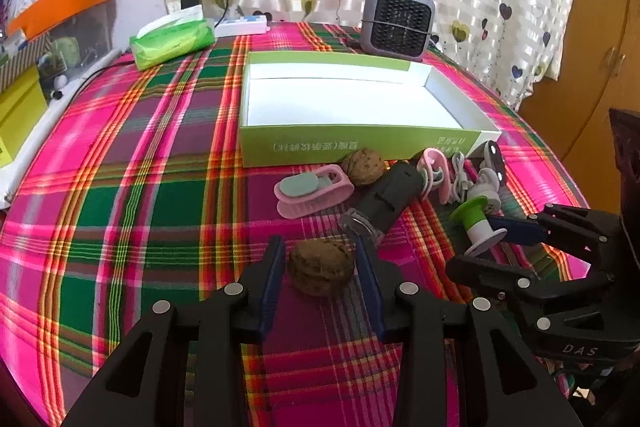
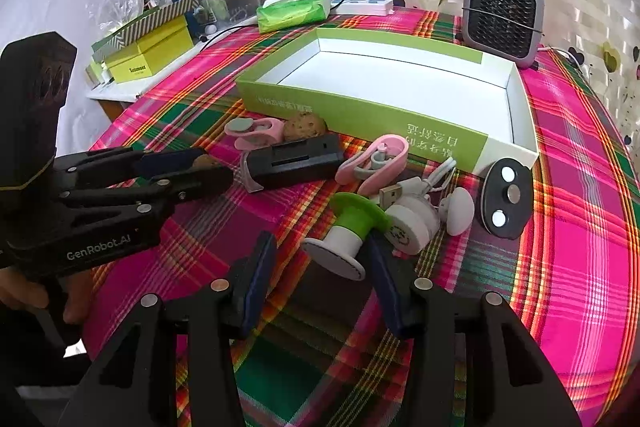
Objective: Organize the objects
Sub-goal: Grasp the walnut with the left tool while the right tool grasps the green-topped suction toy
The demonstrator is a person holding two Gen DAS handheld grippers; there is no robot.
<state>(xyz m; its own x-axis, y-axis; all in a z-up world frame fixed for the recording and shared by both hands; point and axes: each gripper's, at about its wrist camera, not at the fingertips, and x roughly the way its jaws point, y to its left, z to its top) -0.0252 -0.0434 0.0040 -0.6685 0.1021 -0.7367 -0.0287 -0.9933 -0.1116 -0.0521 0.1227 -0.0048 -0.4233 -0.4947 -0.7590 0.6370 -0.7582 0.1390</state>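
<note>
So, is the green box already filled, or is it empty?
Empty. In both views the green box shows only its bare white floor; the walnuts and small gadgets lie outside on the tablecloth.

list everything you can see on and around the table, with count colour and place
box: 1, green outside and white inside, mid table, nothing in it
walnuts: 2, brown, one between the left fingers, one against the box front
pink clips: 2, pink and grey, in front of the box
black gadget: 1, black, between the clips
spool: 1, green and white, between the right fingers
usb cable: 1, white, behind the spool
oval device: 1, black with white dots, by the box corner
heater: 1, grey, behind the box
tissue pack: 1, green, far left
left gripper: open around a walnut
right gripper: open around the spool
</note>
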